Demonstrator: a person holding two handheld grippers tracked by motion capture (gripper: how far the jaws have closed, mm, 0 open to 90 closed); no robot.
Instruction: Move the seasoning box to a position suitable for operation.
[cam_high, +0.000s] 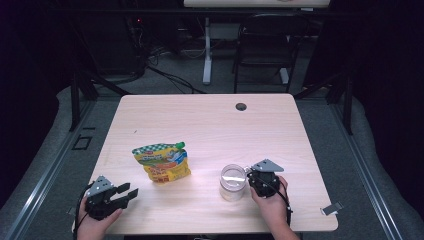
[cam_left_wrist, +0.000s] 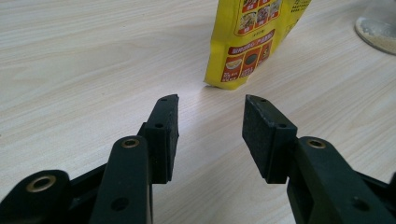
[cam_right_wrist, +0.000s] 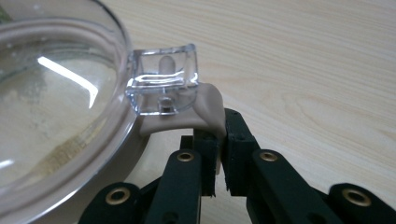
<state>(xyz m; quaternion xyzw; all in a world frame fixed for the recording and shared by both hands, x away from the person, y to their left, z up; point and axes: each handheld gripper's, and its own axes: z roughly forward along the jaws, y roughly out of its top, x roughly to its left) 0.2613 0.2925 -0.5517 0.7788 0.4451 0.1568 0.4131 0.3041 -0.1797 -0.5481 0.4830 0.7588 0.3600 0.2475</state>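
A pale wooden surface (cam_high: 210, 125) seen from above, with a person's hands coming in from the near edge, each holding a black two-jaw gripper.

Near the right front stands a clear round jar (cam_high: 232, 181) with a transparent lid. In the right gripper view a pale, powdery layer lies at the bottom of the jar (cam_right_wrist: 51, 107). A clear plastic clasp (cam_right_wrist: 162, 79) on a beige flexible tab (cam_right_wrist: 187, 116) sticks out from the lid's rim. The right gripper (cam_right_wrist: 219, 149) has its jaws nearly together, pinching that beige tab; in the high view it (cam_high: 252, 177) sits just right of the jar, touching it.

Left of centre lies a yellow spouted pouch (cam_high: 161, 162) with a green cap and a green-and-white checked band at its top. It is well apart from the jar. In the left gripper view the pouch (cam_left_wrist: 254, 37) shows small food pictures in red-framed panels; the print is too small to read.

The left gripper (cam_high: 122, 194) rests at the left front corner, jaws (cam_left_wrist: 210, 135) moderately apart with nothing between them, pointing toward the pouch's lower corner, with bare surface between.

Beyond the surface, a dark chair (cam_high: 265, 45) and a white desk leg (cam_high: 207, 50) stand on the grey floor, with cables trailing.
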